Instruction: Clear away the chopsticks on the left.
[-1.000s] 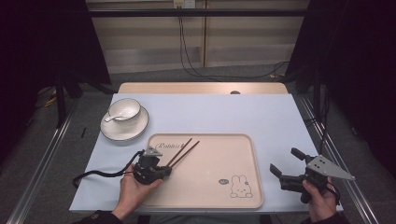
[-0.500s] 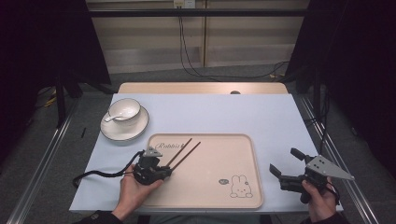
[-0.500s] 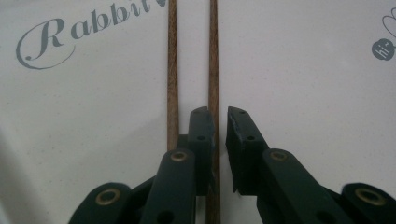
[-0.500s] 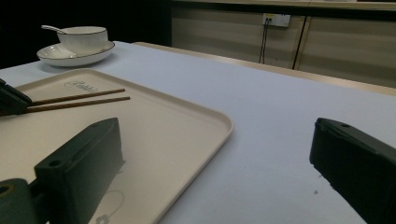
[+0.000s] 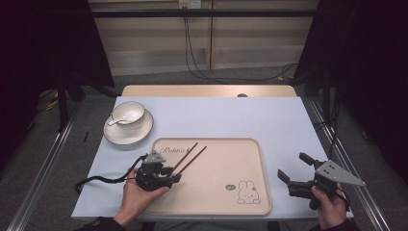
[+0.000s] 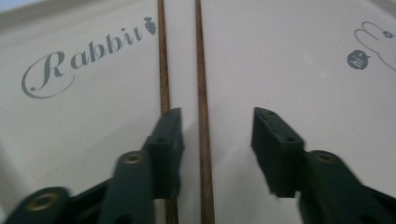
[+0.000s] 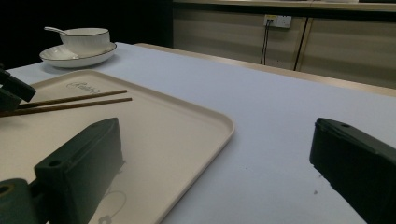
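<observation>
A pair of slim, dark brown wooden chopsticks (image 5: 188, 157) lies side by side on a smooth, cream plastic tray (image 5: 240, 149) with rounded corners, printed with the word "Rabbit" in grey script and a small line-drawn bunny. The left gripper (image 5: 171, 174), matte black and held low over the tray's near left part, has its jaws spread at the sticks' near ends: in the left gripper view one stick (image 6: 203, 116) runs between the jaws, the other (image 6: 162, 70) passes under the left jaw. The grain shows as fine streaks along each straight, round shaft. The right gripper (image 5: 294, 170), with its grey three-cornered plate, hovers off the tray's right edge over the pale blue tabletop (image 5: 269, 120), jaws wide apart and holding nothing. A glossy white bowl (image 5: 128, 113) with a spoon (image 5: 120, 120) sits on a dark-rimmed saucer (image 5: 143, 132) beyond the tray's far left corner.
</observation>
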Demonstrator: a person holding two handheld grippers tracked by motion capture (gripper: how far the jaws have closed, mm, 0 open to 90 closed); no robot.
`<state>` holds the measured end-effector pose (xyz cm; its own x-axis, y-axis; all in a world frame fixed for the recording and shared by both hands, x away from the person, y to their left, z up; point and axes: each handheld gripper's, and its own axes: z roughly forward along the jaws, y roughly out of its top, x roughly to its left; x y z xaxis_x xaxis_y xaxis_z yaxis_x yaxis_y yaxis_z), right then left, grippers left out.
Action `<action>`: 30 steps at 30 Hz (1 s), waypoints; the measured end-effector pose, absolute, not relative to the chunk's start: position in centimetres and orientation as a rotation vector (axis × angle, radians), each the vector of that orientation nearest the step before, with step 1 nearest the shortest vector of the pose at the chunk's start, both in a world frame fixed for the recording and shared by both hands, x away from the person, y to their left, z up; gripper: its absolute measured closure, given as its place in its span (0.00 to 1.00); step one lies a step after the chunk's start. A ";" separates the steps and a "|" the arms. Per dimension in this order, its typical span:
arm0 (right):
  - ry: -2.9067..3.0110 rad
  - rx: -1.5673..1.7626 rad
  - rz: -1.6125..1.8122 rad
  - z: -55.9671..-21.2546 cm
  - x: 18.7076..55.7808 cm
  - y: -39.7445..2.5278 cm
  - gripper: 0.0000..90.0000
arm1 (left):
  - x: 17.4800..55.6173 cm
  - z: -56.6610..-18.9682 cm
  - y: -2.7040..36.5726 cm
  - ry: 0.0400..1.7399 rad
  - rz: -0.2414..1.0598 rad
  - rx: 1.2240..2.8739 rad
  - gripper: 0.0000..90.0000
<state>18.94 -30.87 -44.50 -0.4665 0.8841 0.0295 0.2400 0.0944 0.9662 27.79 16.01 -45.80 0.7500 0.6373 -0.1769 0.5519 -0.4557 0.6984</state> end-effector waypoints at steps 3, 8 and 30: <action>1.783 1.097 1.400 -44.5 19.0 -30.9 0.02 | 27.8 -45.5 16.1 0.858 0.140 2.149 0.39; 1.781 1.100 1.404 -44.5 18.9 -30.9 0.02 | 27.8 -44.7 16.6 0.825 0.191 2.131 0.13; 1.760 1.118 1.399 -44.5 18.9 -30.9 0.02 | 26.7 -42.3 23.9 0.789 0.457 1.947 0.03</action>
